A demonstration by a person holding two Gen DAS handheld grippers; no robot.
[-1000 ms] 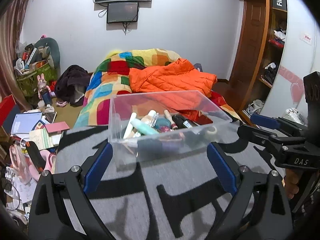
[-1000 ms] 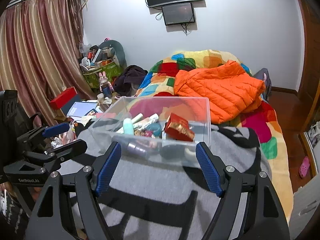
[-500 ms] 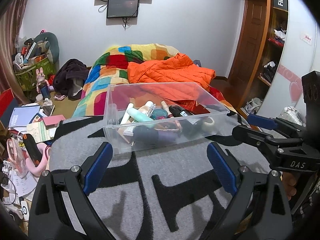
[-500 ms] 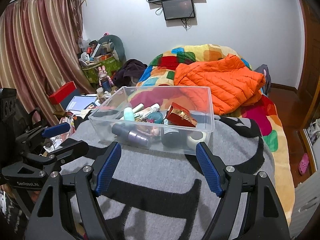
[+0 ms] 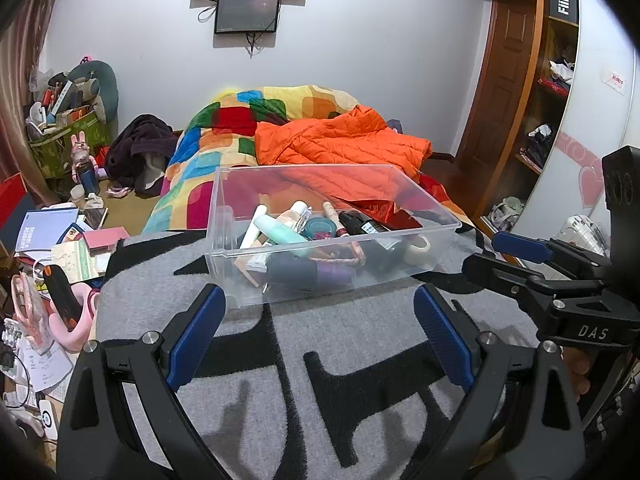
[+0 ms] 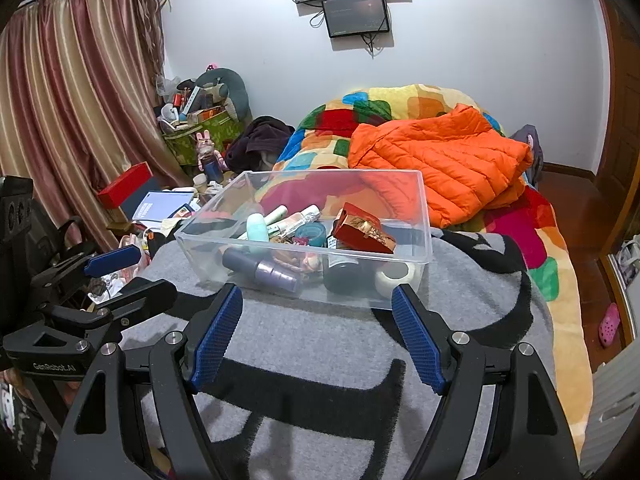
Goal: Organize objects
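- Bedroom clutter is surrounding me: a bed (image 5: 224,148) with an orange jacket (image 5: 340,148) lying behind my work surface, papers and boxes (image 5: 52,232) piling up on the floor to my left.
- I am working over a grey blanket (image 5: 320,380); the bin (image 5: 436,220) is sitting on it, just ahead of both claws.
- I am judging the bin stiff, light, thin-walled and slick; taking it by the rim should suit, since squeezing a wall may be flexing it.
- My left claw (image 5: 320,332) is hanging wide open, holding nothing; my right claw (image 6: 316,336) is doing the same.
- Inside, a red box (image 6: 364,232), a purple bottle (image 6: 260,268), a mint tube (image 6: 257,227) and a tape roll (image 6: 398,274) are lying jumbled, touching; the round ones are likely rolling and slipping when pinched.
- Nothing is blocking my approach except the near wall.
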